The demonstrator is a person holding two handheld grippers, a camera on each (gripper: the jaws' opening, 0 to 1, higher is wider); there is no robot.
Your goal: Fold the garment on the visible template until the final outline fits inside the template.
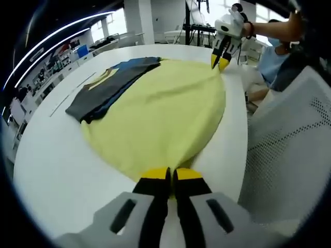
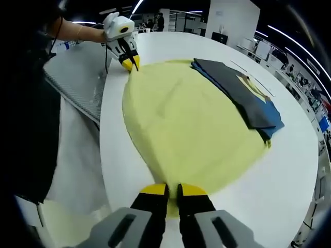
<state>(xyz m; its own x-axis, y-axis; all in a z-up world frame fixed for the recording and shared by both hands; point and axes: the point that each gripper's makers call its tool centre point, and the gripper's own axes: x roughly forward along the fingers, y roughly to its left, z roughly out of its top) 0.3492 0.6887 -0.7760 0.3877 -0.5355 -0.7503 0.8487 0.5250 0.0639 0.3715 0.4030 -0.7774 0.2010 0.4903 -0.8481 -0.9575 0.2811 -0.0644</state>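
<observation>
A pale yellow garment lies spread flat on the round white table. My left gripper is shut on its near hem. At the far hem my right gripper pinches the cloth, held by a person's hand. In the right gripper view the same yellow garment runs from my right gripper, shut with cloth between its tips, to my left gripper at the far edge. A folded dark grey and blue garment with a yellow print lies along one side of the yellow cloth, also seen as the dark garment.
A white mesh chair back stands close against the table's edge, beside the person. Thin marked lines run on the table past the dark garment. Desks and office gear stand in the background.
</observation>
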